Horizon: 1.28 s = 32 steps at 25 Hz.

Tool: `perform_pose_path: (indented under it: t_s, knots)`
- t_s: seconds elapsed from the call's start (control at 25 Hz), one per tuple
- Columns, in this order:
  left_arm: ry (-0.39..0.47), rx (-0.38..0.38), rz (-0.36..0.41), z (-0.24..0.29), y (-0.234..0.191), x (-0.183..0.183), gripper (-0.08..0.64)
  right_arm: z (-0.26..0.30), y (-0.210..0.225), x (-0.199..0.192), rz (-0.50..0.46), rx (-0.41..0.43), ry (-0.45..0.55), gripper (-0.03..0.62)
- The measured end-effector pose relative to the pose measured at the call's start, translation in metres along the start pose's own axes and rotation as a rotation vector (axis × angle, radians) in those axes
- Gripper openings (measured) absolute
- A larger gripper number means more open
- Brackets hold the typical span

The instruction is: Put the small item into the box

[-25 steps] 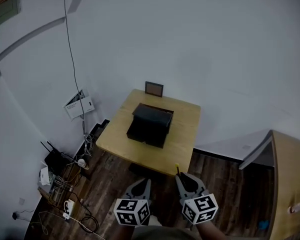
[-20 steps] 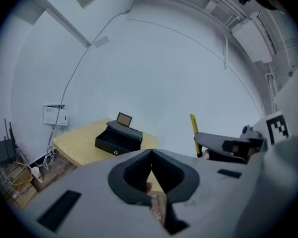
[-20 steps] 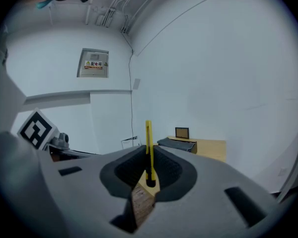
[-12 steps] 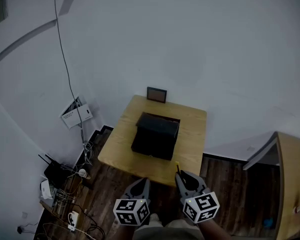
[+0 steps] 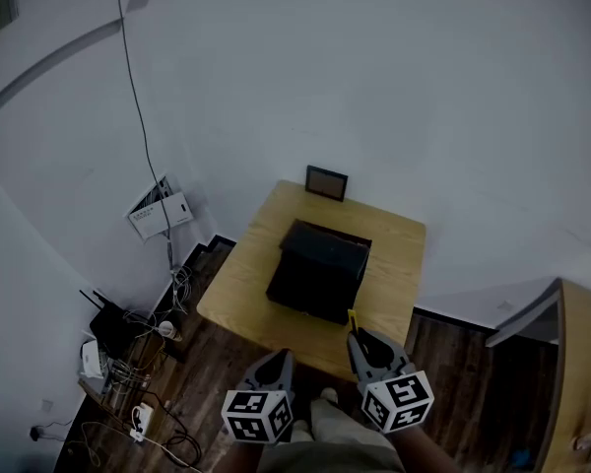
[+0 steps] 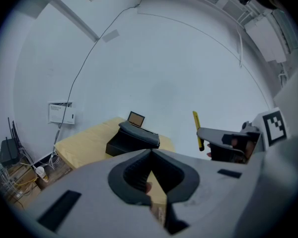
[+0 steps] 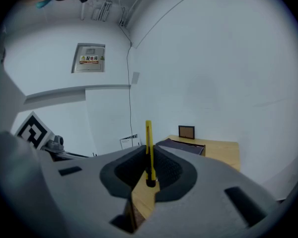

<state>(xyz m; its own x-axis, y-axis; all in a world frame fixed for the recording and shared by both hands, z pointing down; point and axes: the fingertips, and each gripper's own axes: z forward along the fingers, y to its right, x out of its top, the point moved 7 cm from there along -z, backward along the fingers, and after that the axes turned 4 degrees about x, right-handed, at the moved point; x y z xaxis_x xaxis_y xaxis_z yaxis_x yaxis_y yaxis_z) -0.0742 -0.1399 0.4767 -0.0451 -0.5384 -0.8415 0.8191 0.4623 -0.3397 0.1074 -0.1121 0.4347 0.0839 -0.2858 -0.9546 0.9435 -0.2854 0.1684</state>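
A black box (image 5: pixel 320 269) with its lid raised stands in the middle of a small wooden table (image 5: pixel 244 282); it also shows in the left gripper view (image 6: pixel 133 139). My right gripper (image 5: pixel 355 335) hangs just short of the table's near edge, shut on a thin yellow stick-like item (image 5: pixel 351 317) that points up from the jaws. In its own view the right gripper (image 7: pixel 150 156) pinches the yellow item (image 7: pixel 148 142) at the lower end. My left gripper (image 5: pixel 287 356) is beside it, off the table, shut and empty. From the left gripper (image 6: pixel 150 152) I see the right gripper (image 6: pixel 221 135) and the item (image 6: pixel 196 128).
A small framed picture (image 5: pixel 327 181) stands at the table's far edge against the wall. On the floor at the left lie a router (image 5: pixel 106 313), cables and a cup (image 5: pixel 164 329). Another wooden desk (image 5: pixel 583 363) is at the right. A white panel (image 5: pixel 161 209) leans on the wall.
The table and box have drifted right and a little nearer in the head view. Both grippers keep their places at the bottom, the right still holding the yellow item.
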Motion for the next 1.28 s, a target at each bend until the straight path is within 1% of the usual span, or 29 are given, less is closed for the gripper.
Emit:
perform_pose_path:
  t_s: [0.32,0.6,0.76,0.88,1.08,1.28]
  knots:
    - [0.015,0.085,-0.028,0.044,0.001,0.019,0.003,0.057,0.040,0.012,-0.028,0.113,-0.051,0.035]
    - [0.007,0.166,-0.081,0.077,-0.002,0.025,0.003,0.103,0.072,0.008,-0.039,0.196,-0.143,0.035]
    - [0.001,0.210,-0.117,0.088,-0.007,0.022,0.003,0.129,0.086,-0.001,-0.060,0.227,-0.193,0.035]
    - [-0.005,0.232,-0.130,0.094,-0.011,0.018,0.003,0.151,0.092,-0.012,-0.080,0.249,-0.237,0.035]
    - [-0.022,0.256,-0.158,0.103,-0.019,0.013,0.003,0.184,0.094,-0.029,-0.126,0.287,-0.313,0.035]
    - [-0.038,0.274,-0.176,0.112,-0.027,0.009,0.003,0.210,0.095,-0.049,-0.149,0.309,-0.385,0.035]
